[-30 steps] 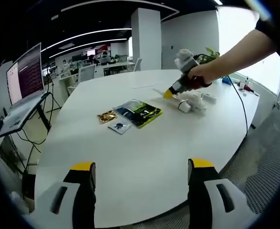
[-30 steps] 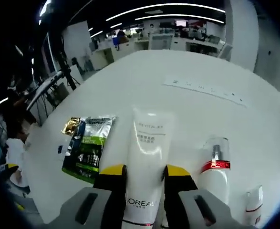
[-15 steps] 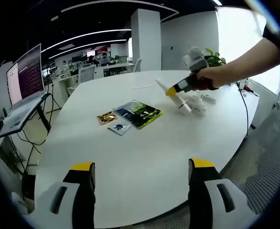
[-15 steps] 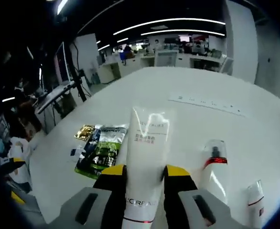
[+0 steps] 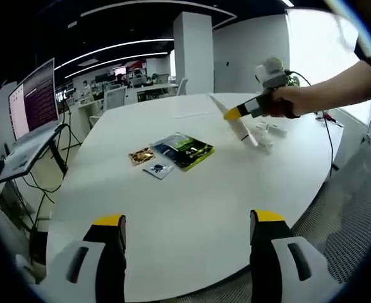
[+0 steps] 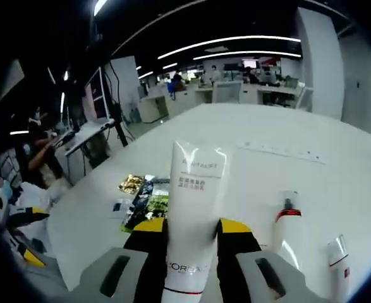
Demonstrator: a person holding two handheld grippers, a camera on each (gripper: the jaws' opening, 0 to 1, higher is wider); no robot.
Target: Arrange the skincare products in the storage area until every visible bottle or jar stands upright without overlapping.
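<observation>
My right gripper is shut on a white L'Oreal tube and holds it above the white table, crimped end pointing away from me. Two white bottles lie on the table to its right: one with a red band and a smaller one with a clear cap. In the left gripper view, the right gripper is across the table with the tube raised over the lying bottles. My left gripper stands open over the near table edge, holding nothing.
A green sachet pack, a gold sachet and a small dark sachet lie mid-table. A laptop on a stand is at the left. A plant and a cable are by the far edge.
The right gripper has lifted the tube off the table and raised it higher, away from the lying bottles. The left gripper has stayed still.
</observation>
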